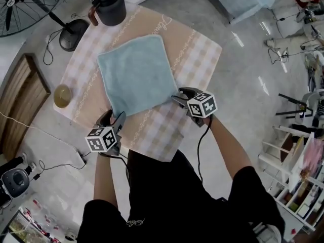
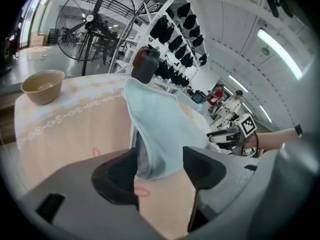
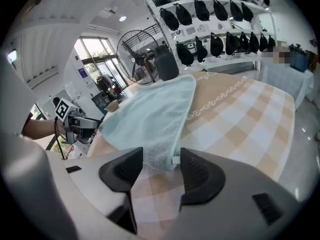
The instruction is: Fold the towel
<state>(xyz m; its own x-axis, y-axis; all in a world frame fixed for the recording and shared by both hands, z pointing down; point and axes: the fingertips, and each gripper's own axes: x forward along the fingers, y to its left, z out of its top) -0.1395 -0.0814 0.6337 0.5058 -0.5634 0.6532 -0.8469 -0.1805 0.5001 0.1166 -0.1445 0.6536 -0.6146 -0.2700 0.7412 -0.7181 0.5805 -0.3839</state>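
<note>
A light blue towel [image 1: 135, 72] lies spread on the checked tablecloth [image 1: 197, 54]. My left gripper [image 1: 115, 119] is at the towel's near left corner. In the left gripper view its jaws hold that corner of the towel [image 2: 157, 149] bunched between them, slightly raised. My right gripper [image 1: 178, 96] is at the near right corner. In the right gripper view the towel corner [image 3: 160, 156], with a small white tag, fills the gap between the jaws. Each gripper shows in the other's view: the right gripper [image 2: 220, 134] and the left gripper [image 3: 85, 126].
A dark jug [image 1: 110, 5] stands at the table's far left edge. A tan bowl [image 1: 62, 95] sits near the left edge. A standing fan [image 1: 30, 4] is on the floor beyond the table. Cables run across the floor on both sides.
</note>
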